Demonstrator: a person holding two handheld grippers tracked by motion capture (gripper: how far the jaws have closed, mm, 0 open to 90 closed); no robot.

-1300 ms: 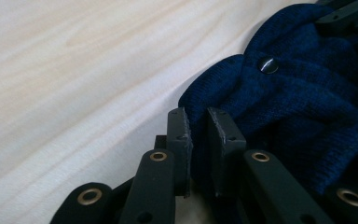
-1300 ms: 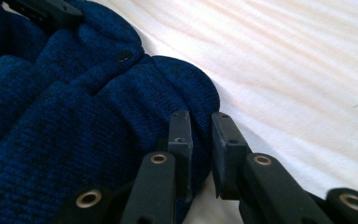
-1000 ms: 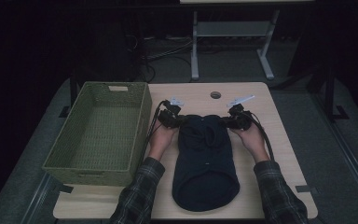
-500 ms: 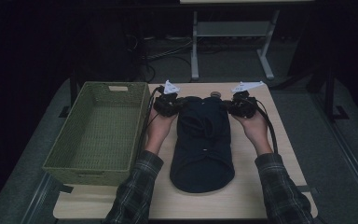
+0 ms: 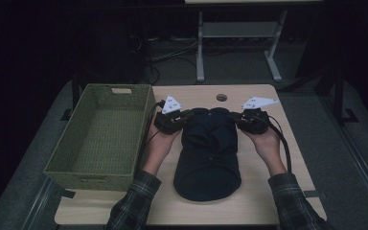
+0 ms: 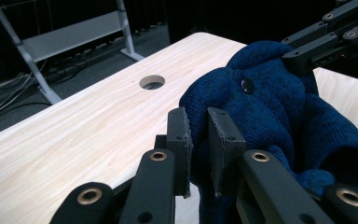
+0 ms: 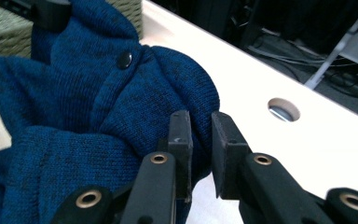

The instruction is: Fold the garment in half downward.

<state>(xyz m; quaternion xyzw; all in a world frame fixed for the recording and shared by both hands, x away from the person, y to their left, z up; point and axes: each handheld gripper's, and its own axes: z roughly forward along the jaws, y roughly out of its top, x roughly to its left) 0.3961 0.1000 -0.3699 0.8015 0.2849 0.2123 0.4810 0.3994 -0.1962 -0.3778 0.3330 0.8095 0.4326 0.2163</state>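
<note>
left gripper [image 5: 186,116]: nearly closed, pinching dark blue knitted buttoned garment [image 5: 209,152] | right gripper [image 5: 235,118]: same | pale wooden table [image 5: 196,97]; green woven basket [image 5: 100,135] at 9 o'clock | dark room

My right claw [image 7: 199,154] has its two black jaws pinched close on a fold of the blue knit garment [image 7: 98,112], right at its near edge. The knit bunches up on the left, and there's a dark button [image 7: 124,60] sitting higher up on it. Behind it is the pale wooden bench [image 7: 307,154] with a round cable hole [image 7: 283,109] off to the right. Top left corner I can see a bit of green woven basket [image 7: 0,28], plus the other claw [image 7: 46,11] on the garment's far side.
</note>
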